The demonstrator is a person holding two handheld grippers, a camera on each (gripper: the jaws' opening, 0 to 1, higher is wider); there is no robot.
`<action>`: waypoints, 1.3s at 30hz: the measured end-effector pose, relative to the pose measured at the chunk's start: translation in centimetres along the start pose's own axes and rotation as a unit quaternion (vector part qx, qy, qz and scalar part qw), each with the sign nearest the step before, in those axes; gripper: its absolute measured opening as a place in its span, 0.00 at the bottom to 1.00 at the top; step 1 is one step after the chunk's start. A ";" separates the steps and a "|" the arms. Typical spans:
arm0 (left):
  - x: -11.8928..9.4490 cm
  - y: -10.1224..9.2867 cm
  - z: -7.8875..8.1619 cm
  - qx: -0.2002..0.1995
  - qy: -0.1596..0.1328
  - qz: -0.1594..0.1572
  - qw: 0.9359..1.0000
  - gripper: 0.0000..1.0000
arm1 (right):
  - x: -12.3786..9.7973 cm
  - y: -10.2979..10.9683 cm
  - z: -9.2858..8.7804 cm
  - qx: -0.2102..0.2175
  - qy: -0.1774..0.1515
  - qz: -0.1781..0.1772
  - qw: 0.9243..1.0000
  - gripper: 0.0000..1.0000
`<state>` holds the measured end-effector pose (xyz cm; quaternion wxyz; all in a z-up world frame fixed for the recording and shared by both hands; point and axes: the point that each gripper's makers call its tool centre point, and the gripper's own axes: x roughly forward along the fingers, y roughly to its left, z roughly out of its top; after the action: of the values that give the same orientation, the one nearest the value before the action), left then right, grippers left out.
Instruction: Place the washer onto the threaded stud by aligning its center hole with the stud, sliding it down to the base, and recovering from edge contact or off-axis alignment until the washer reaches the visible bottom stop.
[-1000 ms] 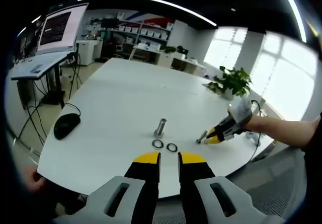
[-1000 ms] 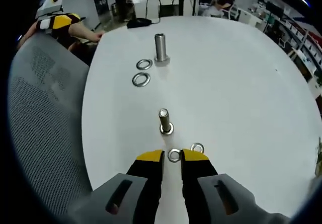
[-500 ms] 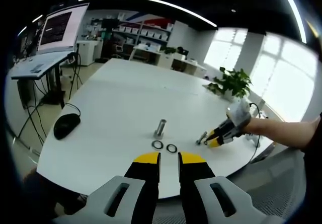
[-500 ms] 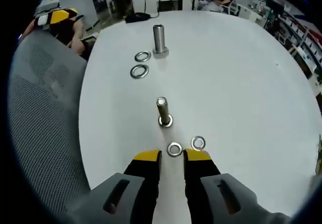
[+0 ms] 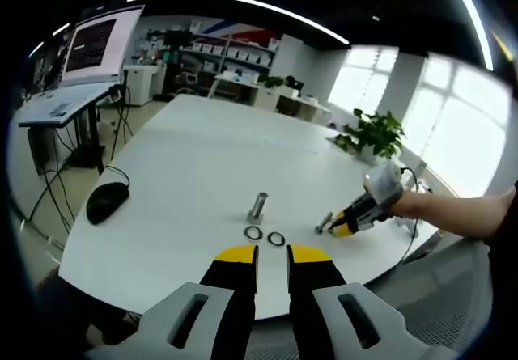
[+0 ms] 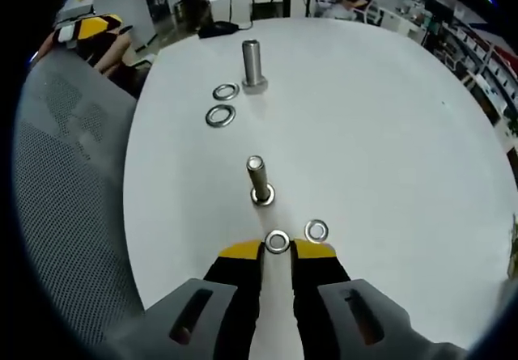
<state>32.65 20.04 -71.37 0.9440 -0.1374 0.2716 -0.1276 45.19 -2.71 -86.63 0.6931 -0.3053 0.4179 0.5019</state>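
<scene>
In the right gripper view a steel washer [image 6: 278,242] lies flat between the yellow tips of my right gripper [image 6: 278,252], whose jaws have closed onto its edges. A second washer [image 6: 316,230] lies just to the right of it. The small threaded stud [image 6: 258,180] stands upright a short way ahead, apart from the washer. In the left gripper view my left gripper [image 5: 272,256] hovers short of the table's near edge, slightly open and empty. There the right gripper [image 5: 350,221] sits low beside the small stud [image 5: 325,221].
A larger stud [image 6: 252,65] stands farther along the white table [image 6: 388,117] with two washers [image 6: 226,92] [image 6: 218,116] beside it. A black mouse [image 5: 107,200] lies at the table's left, a potted plant [image 5: 374,132] at the far right. A grey mesh chair [image 6: 65,190] borders the table.
The right gripper has moved forward again, so the washer that lay just ahead of its tips is now between them, and the jaws have narrowed. The left gripper has stayed still.
</scene>
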 end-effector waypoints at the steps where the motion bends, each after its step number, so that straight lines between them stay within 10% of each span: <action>1: 0.0 0.0 0.0 0.000 0.000 0.000 1.000 0.11 | 0.0 0.0 0.0 -0.001 0.000 0.000 1.000 0.15; 39: 0.1 0.0 -0.2 -0.001 0.007 0.000 1.000 0.11 | -1.9 -2.0 2.8 0.055 -0.078 -0.032 0.995 0.15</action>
<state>32.62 19.99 -71.57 0.9419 -0.1373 0.2785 -0.1282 47.59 -1.74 -83.65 0.7549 -0.2396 0.3798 0.4779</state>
